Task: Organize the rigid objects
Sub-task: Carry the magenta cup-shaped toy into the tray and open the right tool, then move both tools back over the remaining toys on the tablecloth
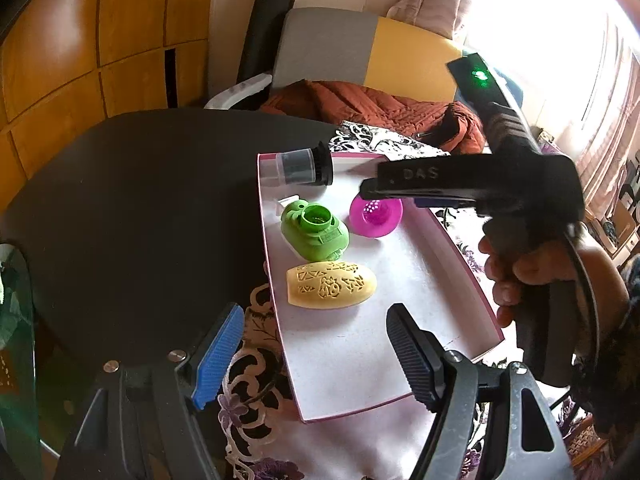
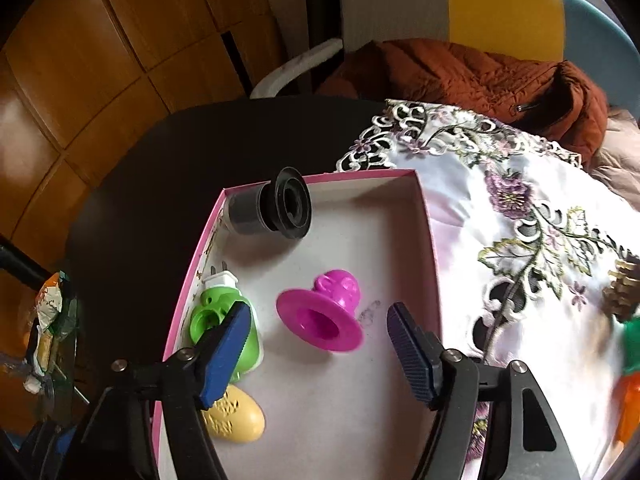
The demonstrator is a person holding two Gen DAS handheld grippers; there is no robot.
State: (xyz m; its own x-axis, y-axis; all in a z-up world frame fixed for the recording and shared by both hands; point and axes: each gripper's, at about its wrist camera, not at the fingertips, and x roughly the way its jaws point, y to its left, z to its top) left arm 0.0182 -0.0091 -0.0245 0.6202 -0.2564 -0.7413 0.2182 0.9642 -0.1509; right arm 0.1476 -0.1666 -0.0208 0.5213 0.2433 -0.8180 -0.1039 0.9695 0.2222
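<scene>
Legible writing: the letters "DAS" appear on the black body of the right gripper [image 1: 420, 188] as seen from the left wrist view. No other text can be read; the embossed marking on the green item is too small to make out.

Container: a shallow white tray with a pink rim [image 1: 400, 304] [image 2: 424, 200] lies on an embroidered floral cloth [image 2: 520, 208] [image 1: 248, 380], which covers part of a dark surface [image 1: 140, 200] [image 2: 160, 168]. One far corner of the tray overhangs the cloth onto the dark surface.

Contents, four items, all apart from one another:
- A black and clear cylinder [image 1: 304, 168] [image 2: 272, 208] lies on its side in the far left corner, against the rim.
- A green plastic plug-in device [image 1: 314, 236] [image 2: 218, 320] with a white plug end lies beside the left wall.
- A magenta funnel-shaped piece [image 1: 376, 216] [image 2: 324, 320] lies tilted near the tray centre, wide flange toward the right wrist camera.
- A yellow oval piece with cut-out patterning [image 1: 332, 286] [image 2: 236, 416] lies nearer the cameras than the green device.

Left gripper [image 1: 316, 356]: jaws spread wide, holding nothing, positioned over the near end of the tray and the cloth.

Right gripper [image 2: 320, 348]: jaws spread wide, holding nothing, positioned above the tray with the magenta piece lying between and just beyond the fingertips. Contact with any item is not evident. A hand [image 1: 516, 276] grips its handle.
</scene>
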